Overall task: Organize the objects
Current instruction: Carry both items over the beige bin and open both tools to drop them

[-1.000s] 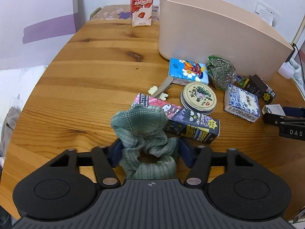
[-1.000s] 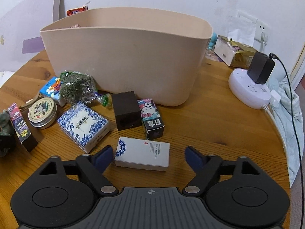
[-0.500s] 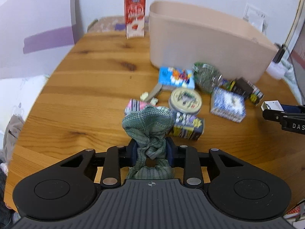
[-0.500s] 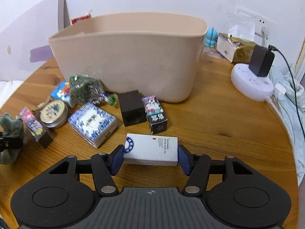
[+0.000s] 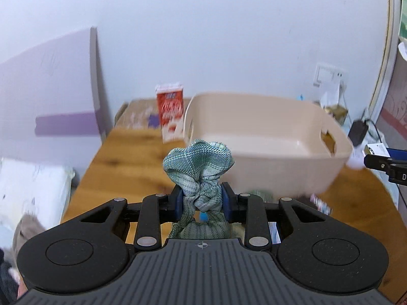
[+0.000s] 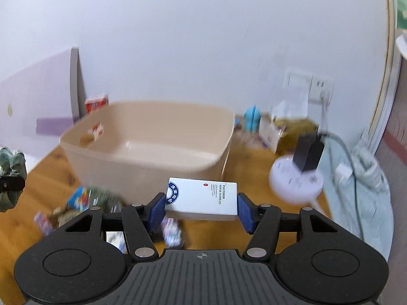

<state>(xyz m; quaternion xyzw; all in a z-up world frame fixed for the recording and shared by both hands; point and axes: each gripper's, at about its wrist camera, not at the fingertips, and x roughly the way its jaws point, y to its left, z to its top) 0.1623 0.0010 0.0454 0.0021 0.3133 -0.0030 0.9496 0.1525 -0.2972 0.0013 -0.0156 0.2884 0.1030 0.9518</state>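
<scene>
My left gripper (image 5: pixel 202 200) is shut on a green plaid scrunchie (image 5: pixel 199 162), held up in the air in front of the beige tub (image 5: pixel 267 142). My right gripper (image 6: pixel 202 209) is shut on a white box with a blue round logo (image 6: pixel 203 198), also lifted off the table, just before the beige tub (image 6: pixel 150 139). In the right wrist view the scrunchie (image 6: pixel 11 162) shows at the far left edge. In the left wrist view the white box (image 5: pixel 376 150) peeks in at the right edge. The tub's inside looks bare.
A red milk carton (image 5: pixel 170 111) stands behind the tub. Several small boxes and packets (image 6: pixel 84 198) lie blurred on the wooden table (image 5: pixel 122 162) below. A white power strip with a black adapter (image 6: pixel 300 170) sits right of the tub, with a blue figurine (image 6: pixel 253 119) and a tissue pack behind.
Both grippers closed, the left on the scrunchie and the right on the white box, then rose off the table with them and tipped up toward the tub.
</scene>
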